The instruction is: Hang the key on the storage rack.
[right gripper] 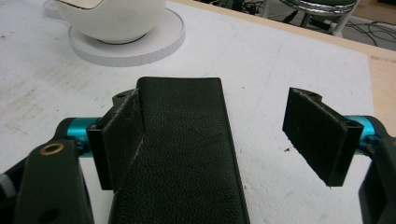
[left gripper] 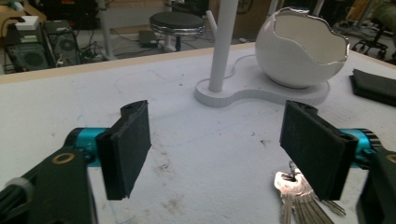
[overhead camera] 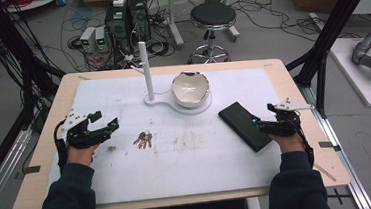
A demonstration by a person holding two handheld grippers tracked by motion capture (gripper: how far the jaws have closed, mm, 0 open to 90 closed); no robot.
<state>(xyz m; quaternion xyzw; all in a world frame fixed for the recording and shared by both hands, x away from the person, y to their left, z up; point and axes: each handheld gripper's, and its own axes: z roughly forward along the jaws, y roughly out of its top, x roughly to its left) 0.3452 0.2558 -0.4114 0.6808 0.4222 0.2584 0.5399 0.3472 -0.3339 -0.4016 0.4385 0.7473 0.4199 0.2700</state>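
Bowl (overhead camera: 190,89) on white stand (overhead camera: 159,98), seemingly empty.

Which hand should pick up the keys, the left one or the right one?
Probably the left. The left gripper is open and sits right beside the keys; in its own view they lie by one jaw. The right gripper is far across the table, over the black wallet.

Wallet (right gripper: 180,154) – black grained leather; bowl (left gripper: 301,51) – glossy ceramic; keys (left gripper: 299,196) – shiny metal
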